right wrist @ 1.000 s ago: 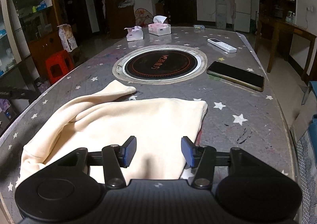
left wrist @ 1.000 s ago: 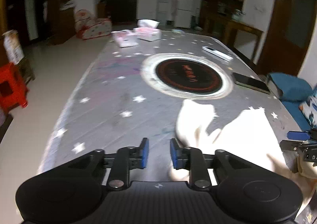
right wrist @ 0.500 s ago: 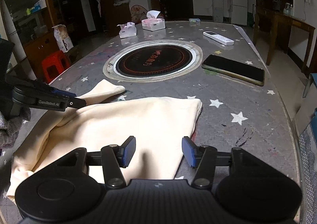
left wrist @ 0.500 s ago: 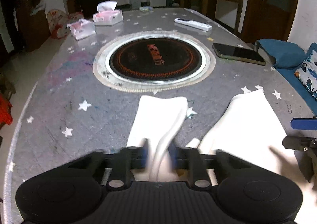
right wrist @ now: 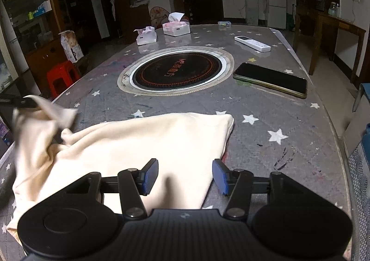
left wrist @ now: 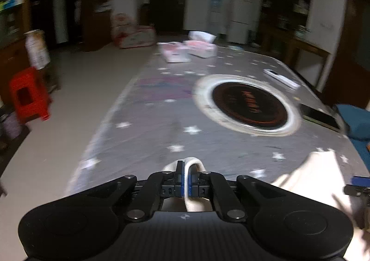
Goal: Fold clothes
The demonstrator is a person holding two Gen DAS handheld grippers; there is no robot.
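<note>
left tongs [left wrist: 186,182] clamped, right tongs [right wrist: 185,176] agape

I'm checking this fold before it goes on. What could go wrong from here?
1. The left gripper has closed on just a thin fold of the cream garment's sleeve; a pull might slip it free.
2. The right gripper hangs open above the garment, so nothing pins it and the whole piece may drag.
3. The phone lies near the cloth.
</note>
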